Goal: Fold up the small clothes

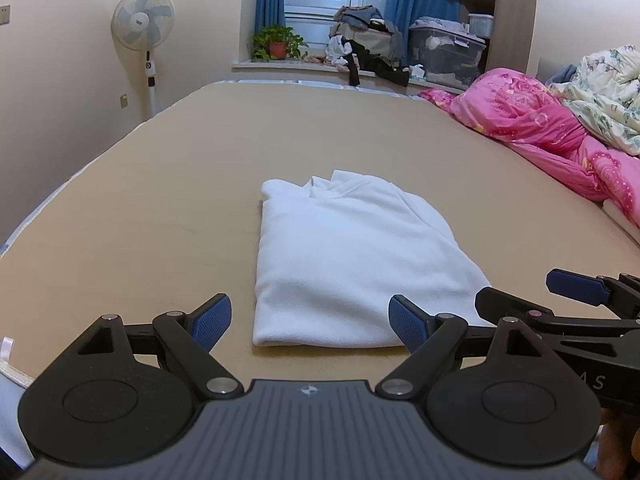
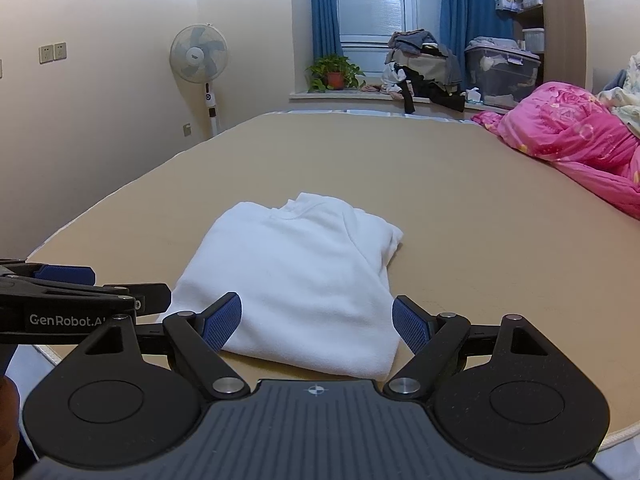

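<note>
Left gripper [image 1: 310,322] and right gripper [image 2: 318,320], jaws spread and empty, flank the folded white garment [image 1: 344,256]; pinch its 6 o'clock corners evenly.

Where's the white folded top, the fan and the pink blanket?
white folded top [image 1: 344,256], left wrist view, middle of the cloth.
fan [image 2: 199,53], right wrist view, hub of the blades.
pink blanket [image 2: 568,132], right wrist view, middle of the heap.

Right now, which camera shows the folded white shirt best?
The left wrist view: the white shirt lies whole between the open left gripper fingers, only its near right corner hidden. In the right wrist view the right gripper fingers cover both near corners of the shirt.
</note>
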Available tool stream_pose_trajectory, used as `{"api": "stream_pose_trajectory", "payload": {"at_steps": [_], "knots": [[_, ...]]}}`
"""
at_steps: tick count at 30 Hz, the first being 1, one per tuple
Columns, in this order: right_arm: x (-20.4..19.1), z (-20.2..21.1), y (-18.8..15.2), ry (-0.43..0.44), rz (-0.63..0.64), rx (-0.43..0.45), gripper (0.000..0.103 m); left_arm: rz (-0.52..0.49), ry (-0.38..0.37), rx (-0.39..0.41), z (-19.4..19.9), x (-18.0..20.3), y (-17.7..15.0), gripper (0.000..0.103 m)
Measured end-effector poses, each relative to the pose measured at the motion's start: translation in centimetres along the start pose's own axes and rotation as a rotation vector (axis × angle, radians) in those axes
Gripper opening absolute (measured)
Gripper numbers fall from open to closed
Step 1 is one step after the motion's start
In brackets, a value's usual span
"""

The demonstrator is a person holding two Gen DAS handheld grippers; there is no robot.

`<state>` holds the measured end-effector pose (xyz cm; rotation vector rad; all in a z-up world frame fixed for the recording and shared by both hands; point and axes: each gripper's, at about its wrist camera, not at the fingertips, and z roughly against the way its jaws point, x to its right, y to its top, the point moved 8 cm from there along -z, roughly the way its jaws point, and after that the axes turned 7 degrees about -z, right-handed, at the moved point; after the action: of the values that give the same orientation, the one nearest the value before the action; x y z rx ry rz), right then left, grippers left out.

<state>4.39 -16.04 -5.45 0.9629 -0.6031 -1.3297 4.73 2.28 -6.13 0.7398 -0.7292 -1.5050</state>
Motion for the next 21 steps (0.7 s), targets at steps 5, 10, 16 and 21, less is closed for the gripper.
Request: {"api": "stream_pose_trajectory", "payload": {"at_steps": [5,10,16,21], "knots": [[0.02,-0.01,-0.01,0.001,0.001,-0.003,0.084,0.003,-0.002,-0.003,0.01,0.08,-0.05,0.089],[0.14,0.01,0.00,0.003,0.000,-0.005,0.084,0.002,-0.003,-0.002,0.03,0.04,-0.03,0.089],[0.18,-0.03,-0.07,0.002,0.002,-0.008,0.084,0.003,-0.007,-0.008,-0.02,-0.03,-0.07,0.089],[0.21,-0.12,-0.09,0.004,0.000,-0.013,0.084,0.002,-0.011,-0.018,-0.20,-0.16,-0.21,0.089]]}}
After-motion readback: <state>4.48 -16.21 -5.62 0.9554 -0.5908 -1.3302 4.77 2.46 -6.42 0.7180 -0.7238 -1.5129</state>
